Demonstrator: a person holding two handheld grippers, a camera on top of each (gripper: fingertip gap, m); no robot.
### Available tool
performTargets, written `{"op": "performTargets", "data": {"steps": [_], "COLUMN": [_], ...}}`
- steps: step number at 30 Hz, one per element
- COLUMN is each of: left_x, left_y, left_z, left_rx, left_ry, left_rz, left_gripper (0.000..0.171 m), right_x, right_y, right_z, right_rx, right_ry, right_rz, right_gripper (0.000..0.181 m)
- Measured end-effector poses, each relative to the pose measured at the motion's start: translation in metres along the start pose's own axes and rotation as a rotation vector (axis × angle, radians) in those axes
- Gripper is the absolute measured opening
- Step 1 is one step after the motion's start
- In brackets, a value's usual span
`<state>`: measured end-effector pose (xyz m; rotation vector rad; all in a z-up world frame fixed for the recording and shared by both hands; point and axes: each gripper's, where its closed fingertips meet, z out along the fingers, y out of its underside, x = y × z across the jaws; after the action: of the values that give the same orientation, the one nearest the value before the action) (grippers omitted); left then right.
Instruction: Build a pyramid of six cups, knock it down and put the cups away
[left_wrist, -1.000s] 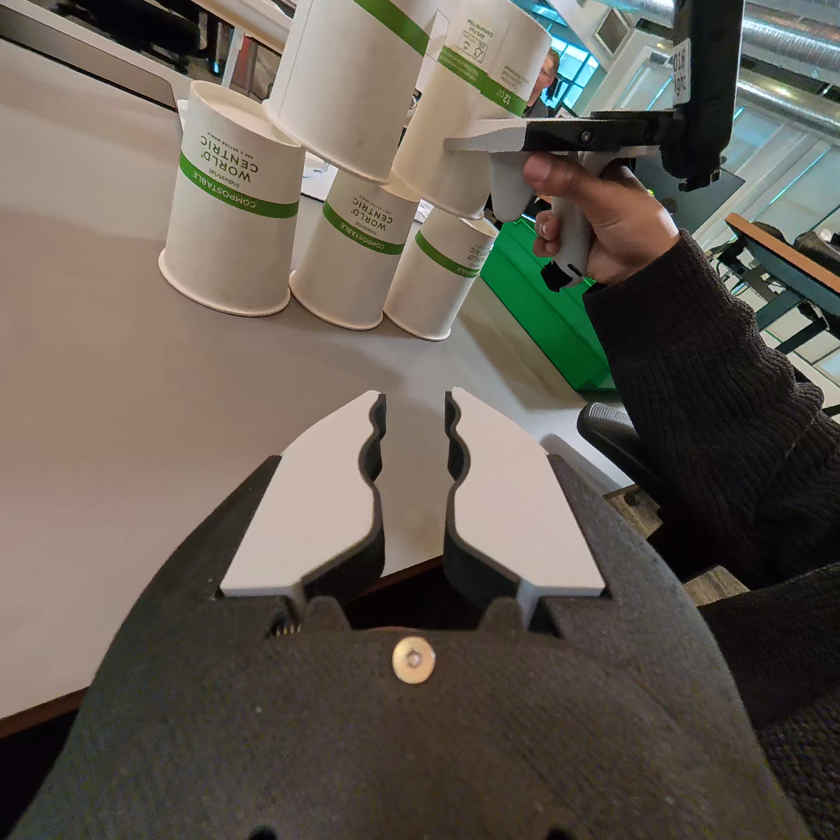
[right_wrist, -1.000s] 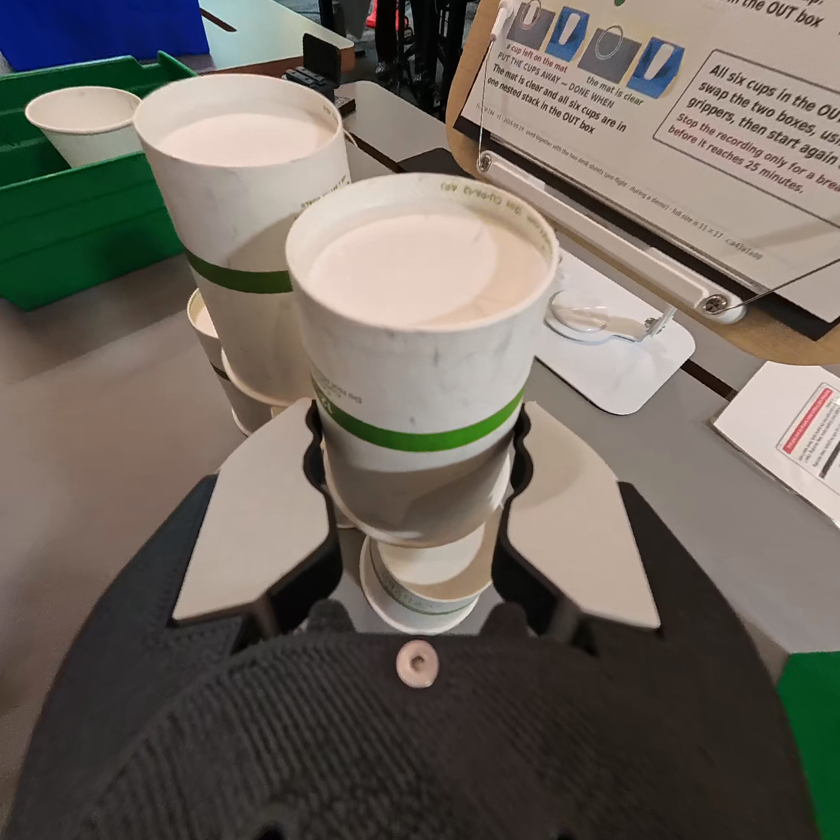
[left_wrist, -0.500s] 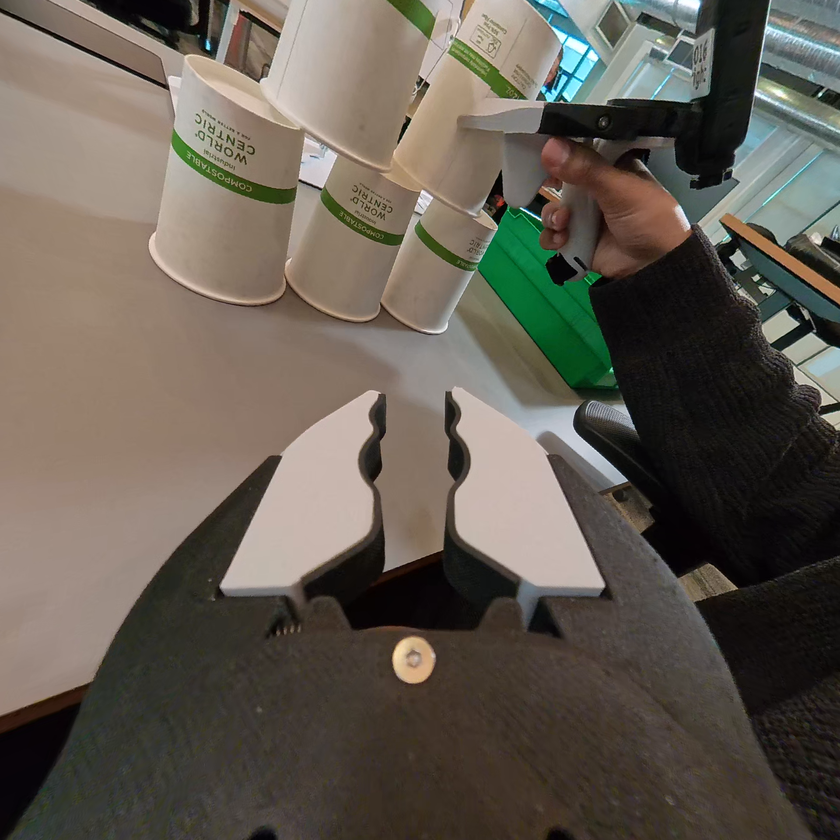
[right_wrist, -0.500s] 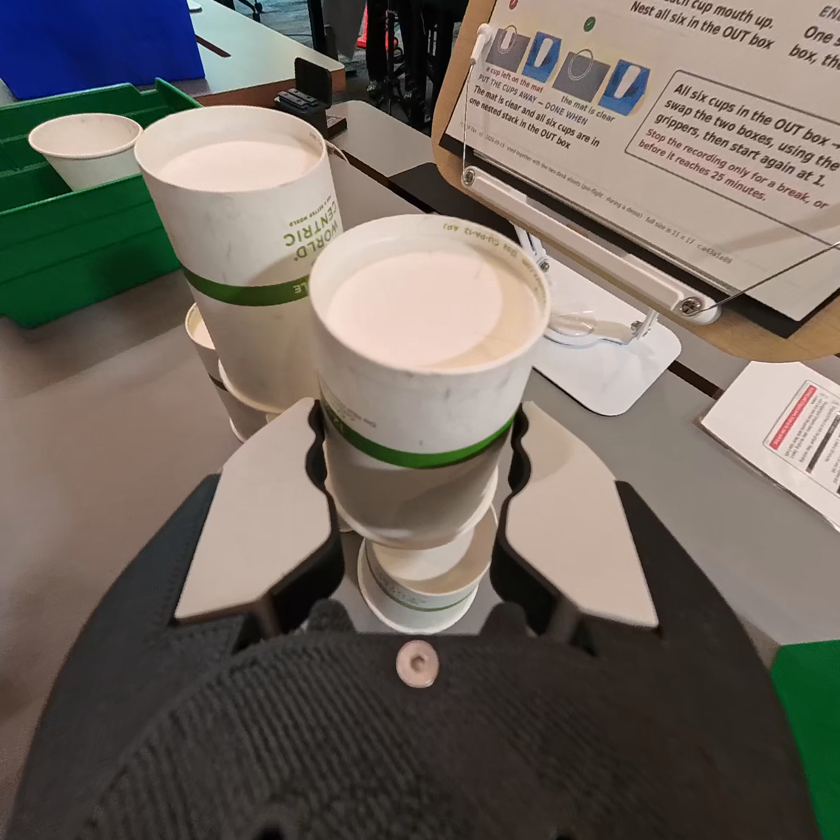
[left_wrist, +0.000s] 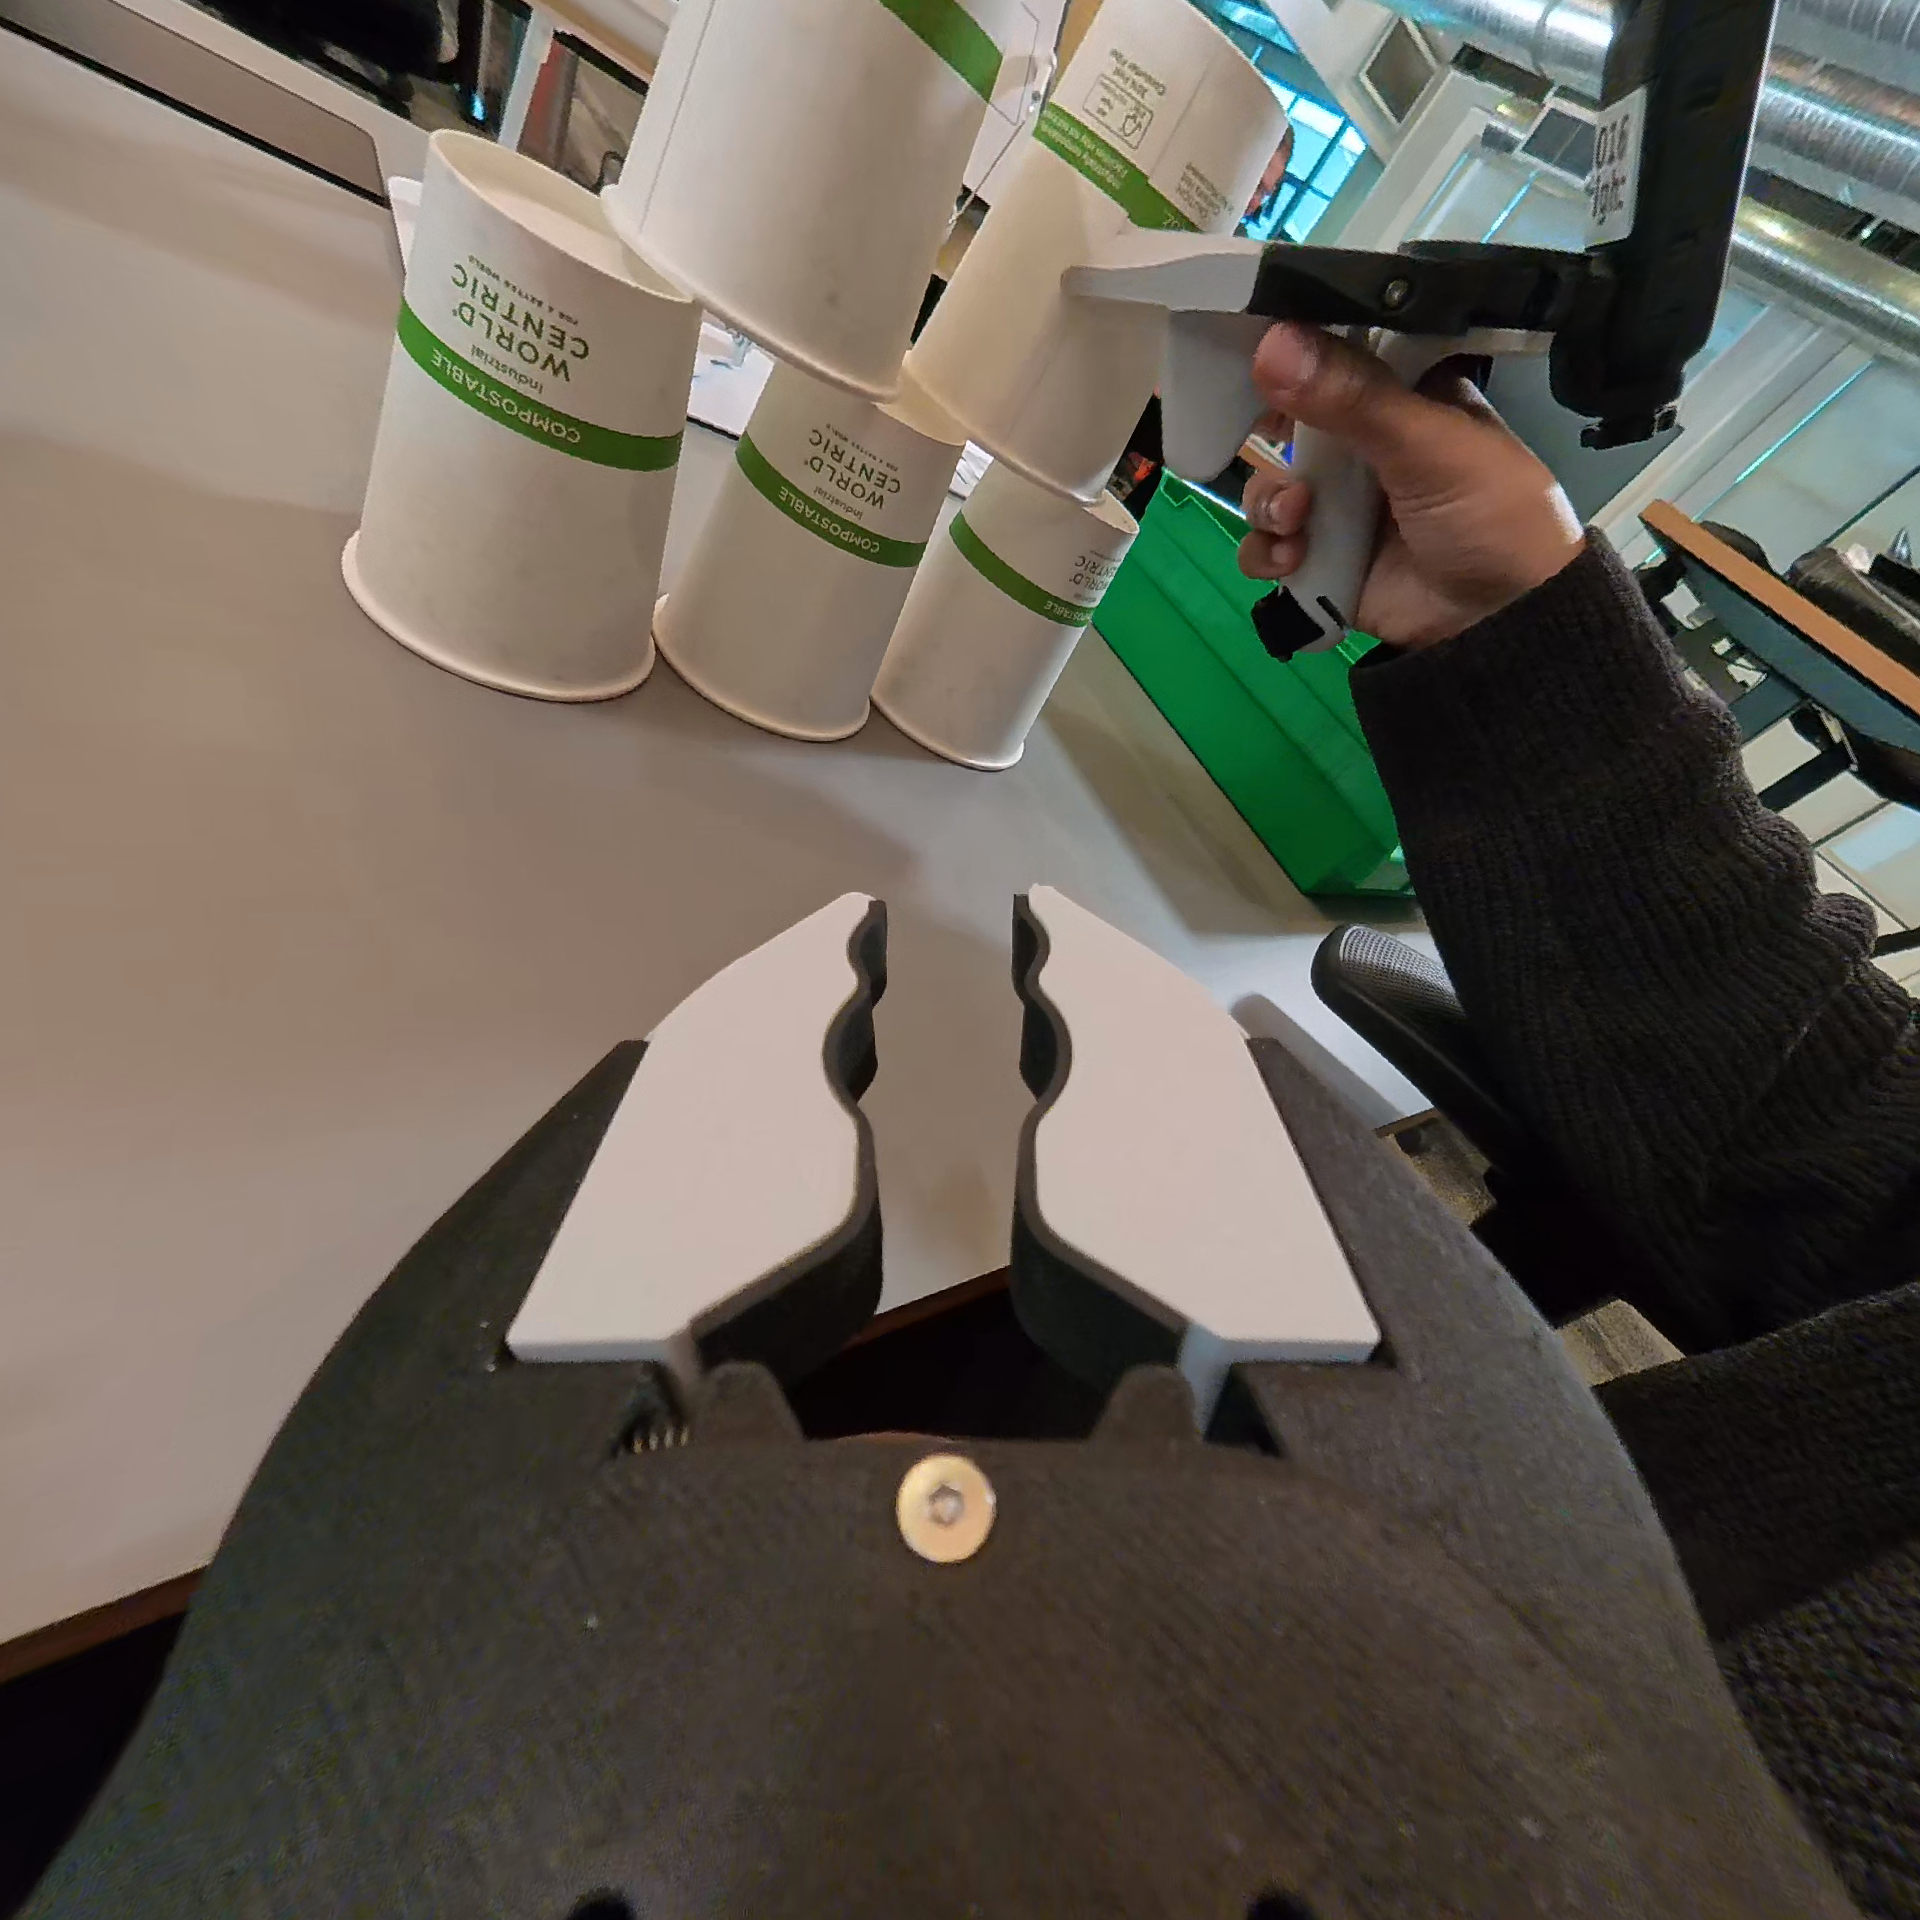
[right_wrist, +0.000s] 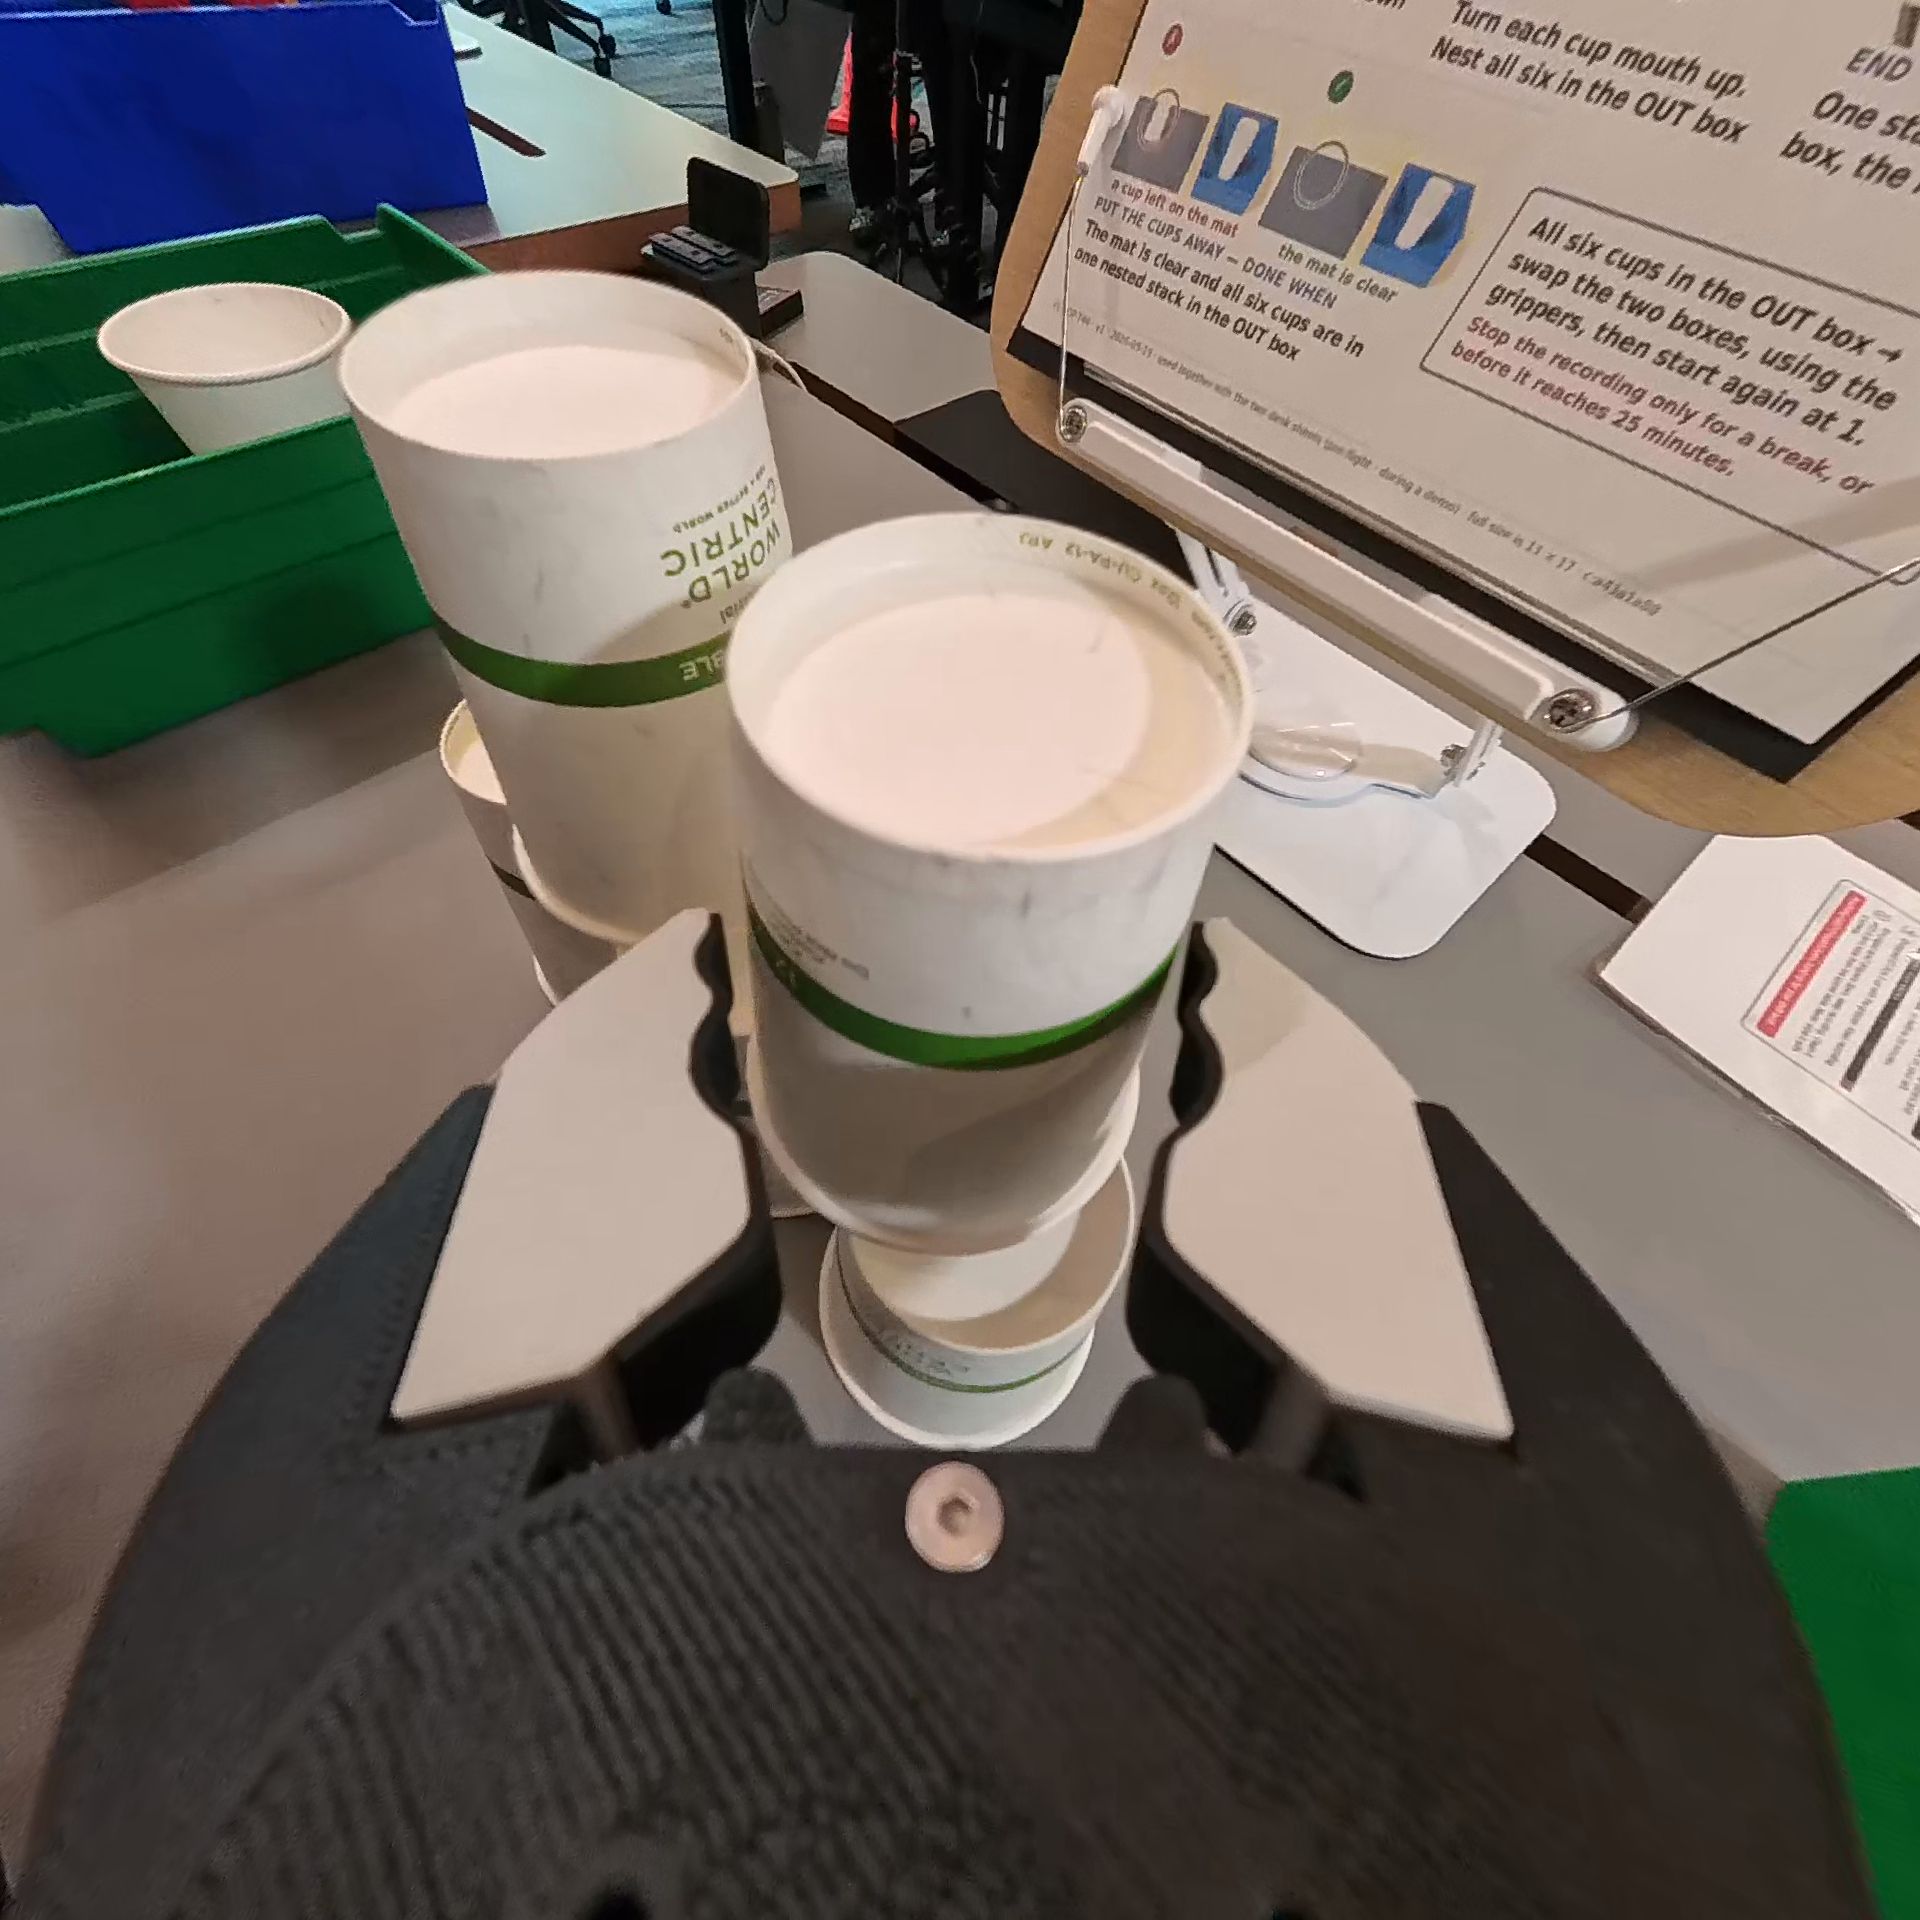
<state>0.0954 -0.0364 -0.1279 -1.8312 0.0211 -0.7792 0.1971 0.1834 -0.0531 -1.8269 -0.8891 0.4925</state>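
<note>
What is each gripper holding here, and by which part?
The right gripper clamps an upside-down paper cup by its side wall, near the green band. The left gripper holds nothing.

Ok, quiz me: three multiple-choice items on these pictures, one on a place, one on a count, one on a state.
1. Where does the mouth-up cup sit?
A. in the green bin
B. on a paper sheet
C. on the floor

2. How many stand mouth-down directly on the table?
A. one
B. three
C. six

3. What does the left gripper hold?
A. a cup
B. a sheet
C. nothing

Key: 1 A, the bin's walls surround it. 2 B, three cups rest rim-down in a row. 3 C, only table shows between its fingers.
</note>
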Motion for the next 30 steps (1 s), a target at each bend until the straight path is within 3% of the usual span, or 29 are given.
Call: {"op": "performTargets", "data": {"steps": [13, 20, 26, 30], "left_x": [0.005, 0.013, 0.008, -0.012], "left_y": [0.003, 0.003, -0.017, -0.070], "left_z": [0.006, 0.018, 0.030, 0.023], "left_rx": [-0.024, -0.047, -0.015, 0.115], "left_ry": [0.024, 0.065, 0.072, 0.051], "left_rz": [0.014, 0.058, 0.151, 0.248], "left_gripper": [0.025, 0.025, 0.028, 0.024], "right_x": [0.002, -0.035, -0.090, -0.144], "right_y": [-0.050, -0.068, -0.050, 0.006], "right_z": [-0.056, -0.090, -0.093, -0.060], "right_rx": [0.192, 0.341, 0.421, 0.340], "right_ry": [-0.002, -0.088, -0.221, -0.378], "right_rz": [0.023, 0.025, 0.071, 0.199], "right_gripper": [0.086, 0.082, 0.065, 0.063]}}
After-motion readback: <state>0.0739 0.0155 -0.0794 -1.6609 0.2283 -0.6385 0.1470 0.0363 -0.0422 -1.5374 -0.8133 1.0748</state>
